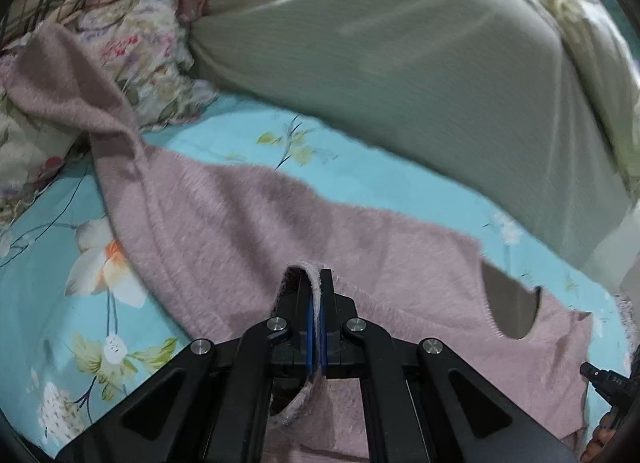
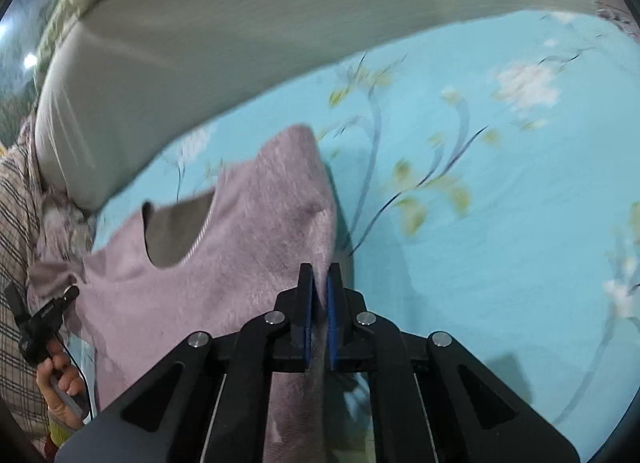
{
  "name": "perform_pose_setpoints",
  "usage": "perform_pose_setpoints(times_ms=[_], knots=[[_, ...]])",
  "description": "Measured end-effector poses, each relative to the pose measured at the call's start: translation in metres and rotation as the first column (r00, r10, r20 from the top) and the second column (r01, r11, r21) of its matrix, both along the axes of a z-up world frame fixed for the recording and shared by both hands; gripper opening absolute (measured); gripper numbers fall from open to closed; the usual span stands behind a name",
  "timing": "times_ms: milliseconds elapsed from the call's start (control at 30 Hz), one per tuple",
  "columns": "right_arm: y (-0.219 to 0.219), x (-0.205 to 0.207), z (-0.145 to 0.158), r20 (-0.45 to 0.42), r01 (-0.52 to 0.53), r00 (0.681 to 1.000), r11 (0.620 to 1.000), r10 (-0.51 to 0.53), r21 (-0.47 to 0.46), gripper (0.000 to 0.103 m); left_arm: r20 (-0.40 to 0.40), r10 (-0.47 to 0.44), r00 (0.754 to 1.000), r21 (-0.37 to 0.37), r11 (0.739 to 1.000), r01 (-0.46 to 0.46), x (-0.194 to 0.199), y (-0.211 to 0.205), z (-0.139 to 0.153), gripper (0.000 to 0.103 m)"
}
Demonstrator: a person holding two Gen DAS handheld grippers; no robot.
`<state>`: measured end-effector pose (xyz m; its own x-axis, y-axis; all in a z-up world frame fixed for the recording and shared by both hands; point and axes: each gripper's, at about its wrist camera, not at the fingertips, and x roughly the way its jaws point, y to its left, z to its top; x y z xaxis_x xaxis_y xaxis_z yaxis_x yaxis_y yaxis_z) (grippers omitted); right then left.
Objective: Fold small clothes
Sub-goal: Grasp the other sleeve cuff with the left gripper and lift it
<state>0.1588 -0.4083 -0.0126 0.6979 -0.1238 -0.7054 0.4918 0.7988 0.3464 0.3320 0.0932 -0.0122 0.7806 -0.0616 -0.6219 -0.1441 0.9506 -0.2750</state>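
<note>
A small fuzzy mauve-pink knit top (image 1: 256,223) lies spread over the turquoise floral bedsheet (image 1: 52,231). My left gripper (image 1: 316,275) is shut on a hemmed edge of the top, which folds up between its fingers. A curved neckline opening (image 1: 508,303) shows at the right. In the right wrist view my right gripper (image 2: 320,275) is shut on another edge of the same top (image 2: 248,231), which hangs lifted off the sheet (image 2: 500,203). The neckline opening (image 2: 176,231) shows to its left. One sleeve (image 1: 68,75) trails up to the far left.
A large grey-beige pillow (image 1: 400,63) lies behind the top and also shows in the right wrist view (image 2: 180,43). Floral and plaid bedding (image 1: 140,47) is bunched at the far left. The person's hand on the other gripper (image 2: 60,383) shows at the left.
</note>
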Motion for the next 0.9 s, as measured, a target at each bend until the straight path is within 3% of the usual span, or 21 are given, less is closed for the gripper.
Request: perform_pose_setpoints(times_ms=[167,300,333,367,400,500,567,633,667,700,733,800,900], knots=[[-0.014,0.0,-0.02,-0.074,0.045,0.996,0.999,-0.043,0.021,0.002,-0.061,-0.007,0.998,0.022,1.0,0.009,0.01,-0.005,-0.019,0.0],[0.003,-0.001,-0.001,-0.043,0.032,0.998,0.998,-0.034,-0.045,0.005,-0.093,0.0,0.996,-0.006,1.0,-0.001,0.007,0.006,-0.033,0.0],[0.009,0.002,0.006,-0.032,0.014,0.999,0.998,-0.016,-0.063,0.014,-0.092,-0.004,0.996,-0.007,1.0,0.003,0.006,0.008,-0.034,0.0],[0.016,0.008,0.012,-0.025,-0.007,1.0,0.996,0.004,-0.089,0.034,-0.092,-0.006,0.996,-0.007,1.0,0.006,0.005,0.008,-0.034,0.0],[0.022,0.017,0.017,-0.023,-0.025,0.999,0.993,0.023,-0.112,0.044,-0.092,-0.011,0.996,-0.004,1.0,0.011,0.005,0.008,-0.034,0.0],[0.033,0.039,0.017,-0.014,-0.094,0.996,0.989,0.093,-0.112,0.048,-0.083,-0.029,0.996,0.015,0.999,0.03,0.005,0.003,-0.03,0.0],[0.039,0.06,0.005,-0.057,-0.165,0.985,0.982,0.161,-0.088,0.046,-0.074,-0.045,0.996,0.029,0.998,0.047,0.004,-0.002,-0.027,0.0],[0.03,0.068,-0.01,-0.135,-0.132,0.984,0.986,0.118,-0.102,0.042,-0.071,-0.06,0.996,0.055,0.996,0.064,0.006,-0.007,-0.024,0.0],[0.02,0.069,-0.018,-0.157,-0.094,0.985,0.989,0.076,-0.114,0.034,-0.071,-0.067,0.995,0.065,0.995,0.072,0.006,-0.008,-0.023,0.0],[0.009,0.065,-0.022,-0.144,-0.062,0.988,0.992,0.046,-0.106,0.01,-0.071,-0.072,0.995,0.066,0.995,0.077,0.007,-0.008,-0.023,0.0],[-0.003,0.06,-0.023,-0.137,-0.019,0.991,0.997,0.008,-0.08,0.0,-0.073,-0.078,0.994,0.065,0.994,0.083,0.007,-0.008,-0.022,0.001],[-0.01,0.05,-0.019,-0.105,0.02,0.994,0.999,-0.023,-0.029,0.0,-0.082,-0.092,0.992,0.066,0.993,0.097,0.008,-0.006,-0.023,0.001],[0.013,0.039,-0.001,-0.096,0.009,0.995,0.996,-0.018,-0.091,0.004,-0.102,-0.08,0.992,0.067,0.994,0.087,0.01,0.001,-0.028,0.001]])
